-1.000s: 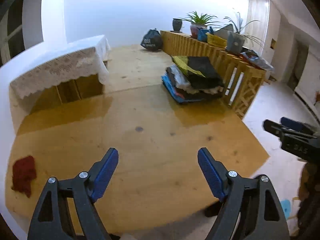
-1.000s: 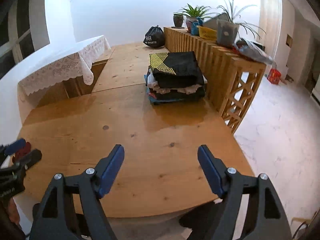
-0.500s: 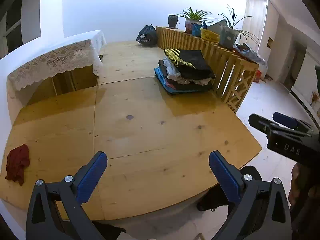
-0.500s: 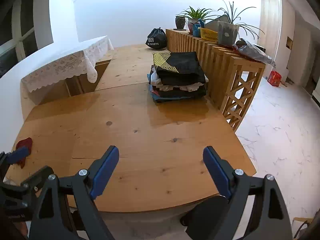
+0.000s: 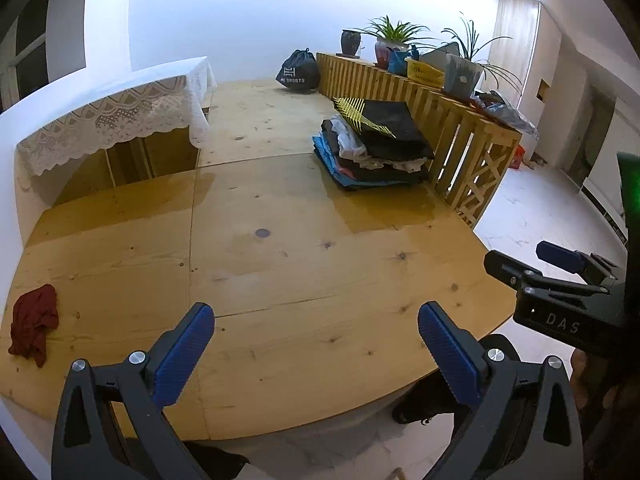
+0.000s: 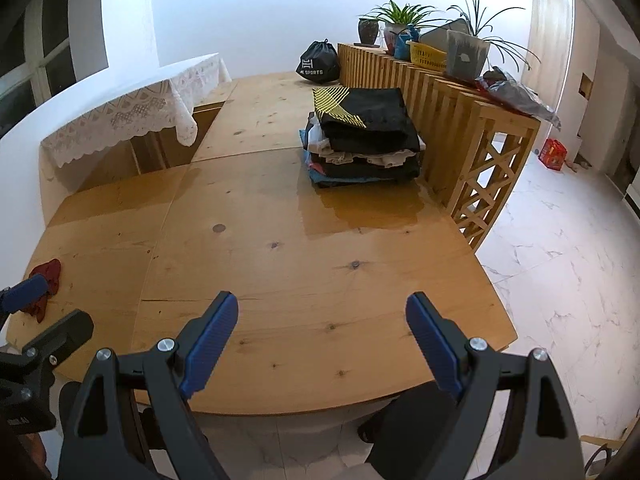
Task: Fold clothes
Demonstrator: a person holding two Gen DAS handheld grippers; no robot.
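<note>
A stack of folded clothes (image 5: 374,148) with a black garment with yellow stripes on top sits at the far right of the wooden table (image 5: 280,280); it also shows in the right wrist view (image 6: 364,136). A crumpled dark red cloth (image 5: 34,322) lies at the table's near left edge, also in the right wrist view (image 6: 46,280). My left gripper (image 5: 316,344) is open and empty above the near edge. My right gripper (image 6: 322,340) is open and empty, to the right of the left one.
A slatted wooden shelf (image 6: 452,108) with potted plants (image 6: 394,16), a yellow basket and a laptop runs along the table's right side. A black sports bag (image 6: 320,62) stands at the far end. A lace-covered ledge (image 6: 132,112) is at the left. White marble floor (image 6: 560,248) lies to the right.
Both grippers have pulled back and risen from over the table to its near edge. Their jaws have opened a little wider. The clothes have not moved.
</note>
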